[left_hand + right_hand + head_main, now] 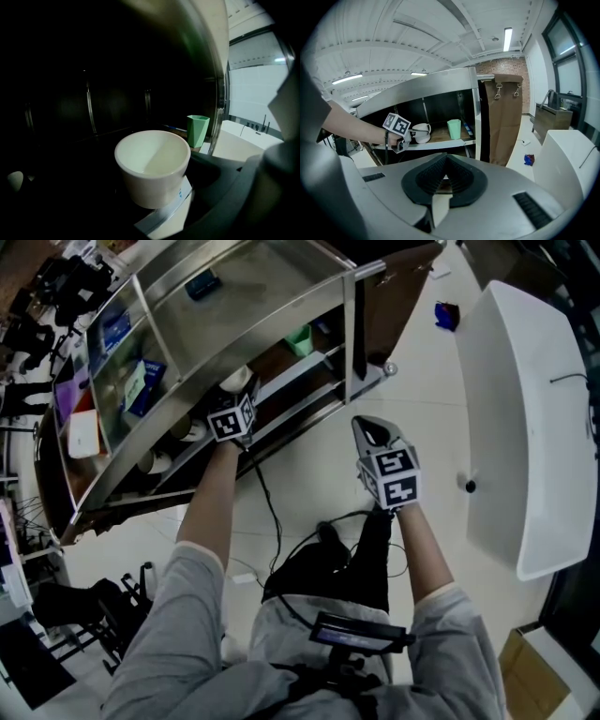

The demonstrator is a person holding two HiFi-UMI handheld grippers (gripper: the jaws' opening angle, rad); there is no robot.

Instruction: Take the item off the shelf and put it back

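A white cup (152, 166) with a handle stands at the front edge of a lower shelf in the steel rack (349, 329). My left gripper (236, 390) reaches in around it. Its right jaw lies against the cup's side, and its left jaw is lost in the dark. The right gripper view shows that cup (422, 132) in front of my left gripper (412, 134). A green cup (198, 131) stands farther right on the same shelf. My right gripper (371, 426) hangs over the floor, away from the rack, shut with nothing in it.
Boxes and packets lie on the rack's upper levels (141, 381). A brown sheet (506, 117) hangs at the rack's right end. A long white tub (525, 418) stands to the right. A black cable (272, 512) and a small blue thing (447, 315) lie on the floor.
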